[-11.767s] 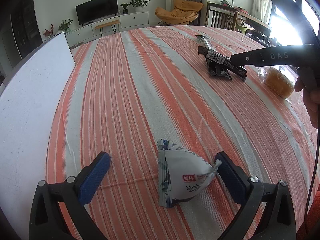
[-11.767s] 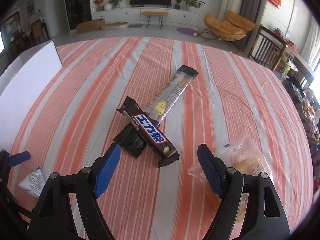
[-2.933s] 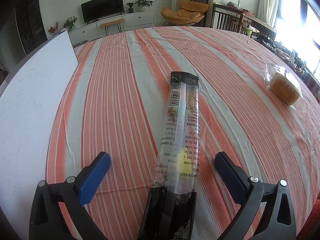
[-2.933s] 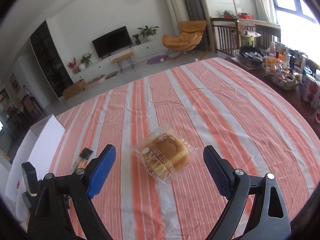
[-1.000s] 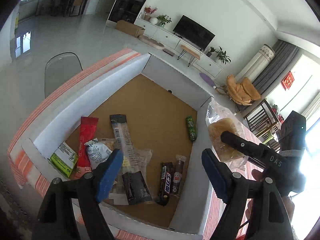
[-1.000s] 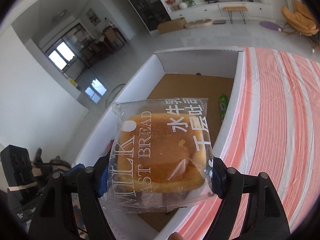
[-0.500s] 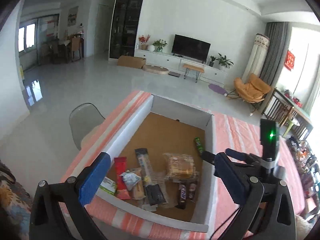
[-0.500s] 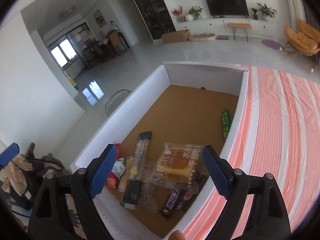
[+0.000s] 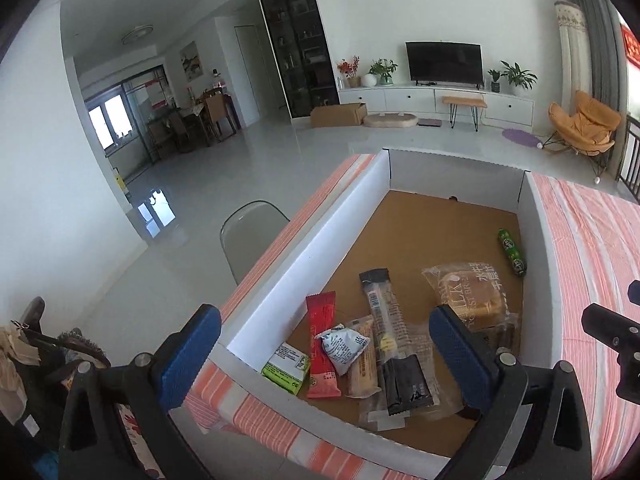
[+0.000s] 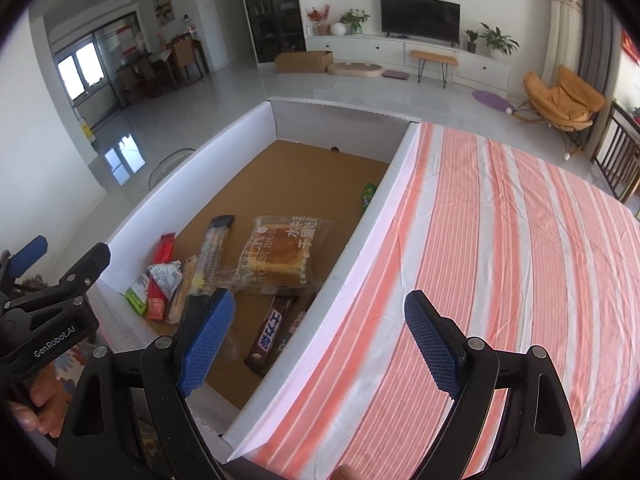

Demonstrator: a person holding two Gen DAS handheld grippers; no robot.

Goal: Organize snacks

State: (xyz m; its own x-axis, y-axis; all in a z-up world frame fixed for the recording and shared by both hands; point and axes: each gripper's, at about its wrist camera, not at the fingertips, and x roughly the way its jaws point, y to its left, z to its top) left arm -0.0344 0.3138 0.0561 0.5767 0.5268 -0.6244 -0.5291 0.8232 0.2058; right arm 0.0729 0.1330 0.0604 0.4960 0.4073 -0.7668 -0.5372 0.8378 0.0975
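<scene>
A second ago the right gripper (image 10: pixel 316 334) was pinching the milk toast bread (image 10: pixel 280 258); its jaws have just been opening, they now stand spread with nothing between them, and the bread lies flat on the brown floor of the white box (image 10: pixel 360 248). The left gripper (image 9: pixel 324 356) has let go as well: its jaws have just been opening, they stand spread wide and empty above the near end of the box, and the long clear-and-black stick pack (image 9: pixel 390 330) that it straddled on the cloth about three seconds ago lies among the other snacks. The striped bench (image 10: pixel 500 260), which carried the bread, the bars and the white pouch earlier, shows only cloth in the right wrist view.

Inside the box the snacks crowd the near end: a green-and-white packet (image 9: pixel 286 368), a red bar (image 9: pixel 322 342), the white pouch (image 9: pixel 342 342) and a tan wafer pack (image 9: pixel 362 364) side by side, the pouch overlapping its neighbours. A small green roll (image 9: pixel 512 252) lies apart, close to the right-hand wall.

Much is masked (the jaws sit in front of it). In the left wrist view one blue pad covers the bread's near corner and the dark bars beneath it; in the right wrist view the dark chocolate bar (image 10: pixel 270 334) shows, with another dark pack beside it cut off by the box wall. A hand (image 10: pixel 34 408) holding the left gripper is only partly in frame at the lower left.
</scene>
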